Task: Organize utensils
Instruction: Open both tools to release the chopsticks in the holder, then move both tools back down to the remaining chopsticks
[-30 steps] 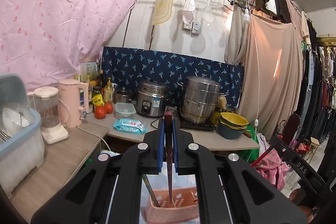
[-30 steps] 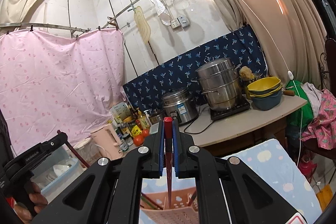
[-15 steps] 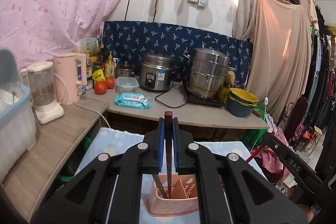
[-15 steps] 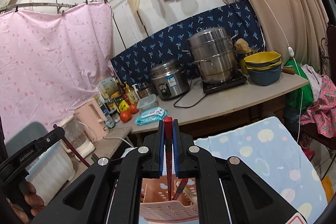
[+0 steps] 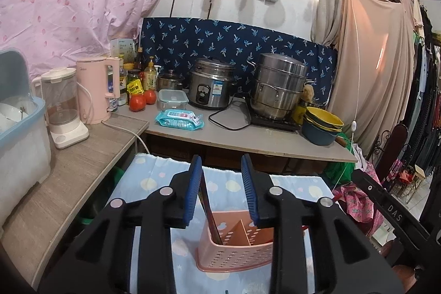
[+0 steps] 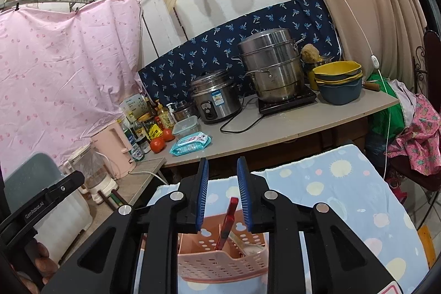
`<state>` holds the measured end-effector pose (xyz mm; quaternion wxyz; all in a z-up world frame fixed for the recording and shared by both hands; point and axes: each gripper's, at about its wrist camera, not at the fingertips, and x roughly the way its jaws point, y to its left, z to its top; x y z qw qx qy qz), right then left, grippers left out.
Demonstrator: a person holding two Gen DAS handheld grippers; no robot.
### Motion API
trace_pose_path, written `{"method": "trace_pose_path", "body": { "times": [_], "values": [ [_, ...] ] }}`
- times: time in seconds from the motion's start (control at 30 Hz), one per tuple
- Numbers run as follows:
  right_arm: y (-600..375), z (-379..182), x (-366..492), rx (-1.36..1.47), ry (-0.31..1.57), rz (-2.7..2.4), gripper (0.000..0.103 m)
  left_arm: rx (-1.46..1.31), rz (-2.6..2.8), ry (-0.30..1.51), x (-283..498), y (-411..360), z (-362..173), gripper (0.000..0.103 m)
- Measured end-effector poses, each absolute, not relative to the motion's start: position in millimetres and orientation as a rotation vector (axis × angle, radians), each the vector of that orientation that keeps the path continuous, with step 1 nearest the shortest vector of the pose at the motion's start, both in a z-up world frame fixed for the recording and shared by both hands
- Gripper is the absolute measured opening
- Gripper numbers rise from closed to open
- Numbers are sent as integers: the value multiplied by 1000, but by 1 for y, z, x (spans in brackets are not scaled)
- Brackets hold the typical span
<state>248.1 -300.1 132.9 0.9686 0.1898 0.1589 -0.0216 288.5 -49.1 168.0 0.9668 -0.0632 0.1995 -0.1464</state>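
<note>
Two grippers are recorded above one pink perforated utensil holder, which stands on a pale blue patterned cloth. Left wrist view: the left gripper has its blue-padded jaws parting, a clear gap between them. A dark chopstick leans in the holder's left compartment, its upper end just beside the left pad; whether it touches that pad cannot be told, and the opposite pad stands well clear of it, so nothing is clamped. A divider splits the holder into compartments. Beyond, the grey countertop carries a rice cooker, a stacked steel steamer, two tomatoes, a pack of wipes and stacked bowls; a pink kettle stands on the wooden side counter. Right wrist view: the right gripper likewise has its jaws parting. A red chopstick stands tilted in the holder, its top between the pads but apart from both; it is released, not gripped. A pale utensil lies in the compartment to the right, its type undetermined. At lower left, a hand grips the black body of the other gripper.
</note>
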Motion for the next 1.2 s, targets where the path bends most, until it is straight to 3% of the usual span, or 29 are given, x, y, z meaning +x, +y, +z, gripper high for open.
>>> {"method": "trace_pose_path", "body": {
  "times": [0.43,1.2],
  "values": [
    [-281,110,202,360,387,-16,23,-107,-293,469,251,-40,140,29],
    [-225,-24,61,285,740,-33,23,-54,-303,826,138,-26,-11,29]
  ]
}}
